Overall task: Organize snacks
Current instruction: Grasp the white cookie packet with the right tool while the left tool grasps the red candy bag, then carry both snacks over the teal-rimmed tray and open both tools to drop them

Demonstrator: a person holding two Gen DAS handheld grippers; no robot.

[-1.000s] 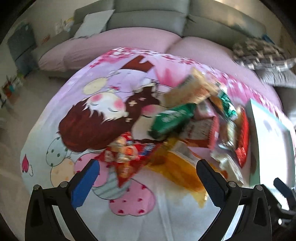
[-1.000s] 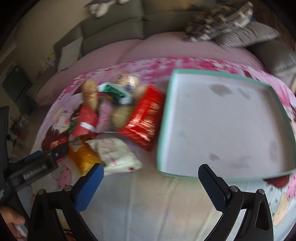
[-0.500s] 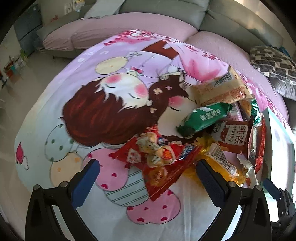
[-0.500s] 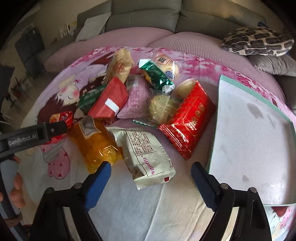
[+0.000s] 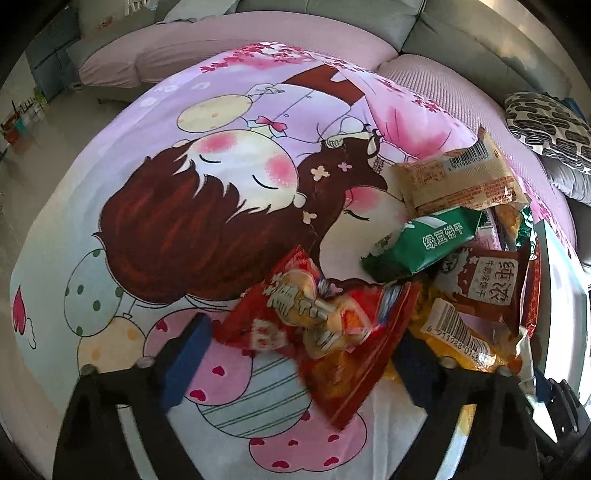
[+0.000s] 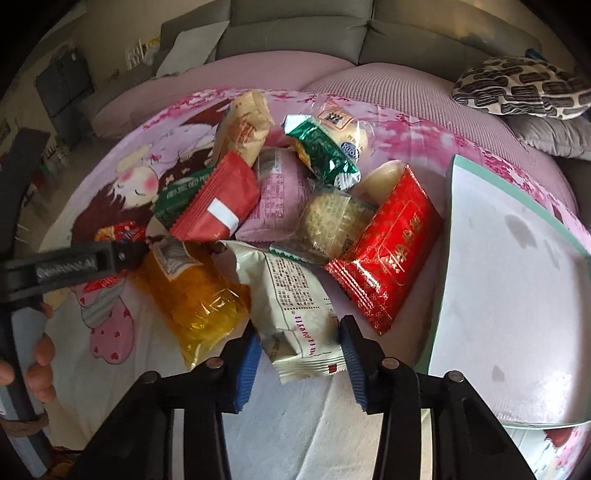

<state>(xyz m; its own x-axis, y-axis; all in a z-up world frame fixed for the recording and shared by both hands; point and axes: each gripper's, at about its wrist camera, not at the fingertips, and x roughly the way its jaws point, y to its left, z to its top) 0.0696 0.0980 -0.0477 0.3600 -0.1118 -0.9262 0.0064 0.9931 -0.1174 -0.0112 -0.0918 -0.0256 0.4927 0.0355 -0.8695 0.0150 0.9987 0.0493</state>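
A heap of snack packets lies on a cartoon-print cloth (image 5: 192, 229). My left gripper (image 5: 303, 360) straddles a red snack packet (image 5: 325, 332); its jaws are closing, and the blue left pad (image 5: 188, 350) stands just clear of the packet's edge. My right gripper (image 6: 301, 354) has a white snack packet (image 6: 295, 306) filling the gap between its pads, which are still closing on its sides. A yellow packet (image 6: 195, 295) lies left of it and a red foil packet (image 6: 388, 251) to its right. In the right wrist view the left gripper (image 6: 85, 262) reaches in from the left.
A white tray with a green rim (image 6: 448, 206) sits right of the heap, with nothing in it. More packets, green (image 5: 424, 243), brown (image 5: 487, 284) and beige (image 5: 458, 181), are piled behind. A sofa (image 6: 295, 33) and a patterned cushion (image 6: 517, 85) lie beyond. A hand (image 6: 40, 354) holds the left gripper's handle.
Both grippers have come down toward the heap. The right jaws have narrowed from wide apart onto the white packet. The left jaws have narrowed a little around the red packet.
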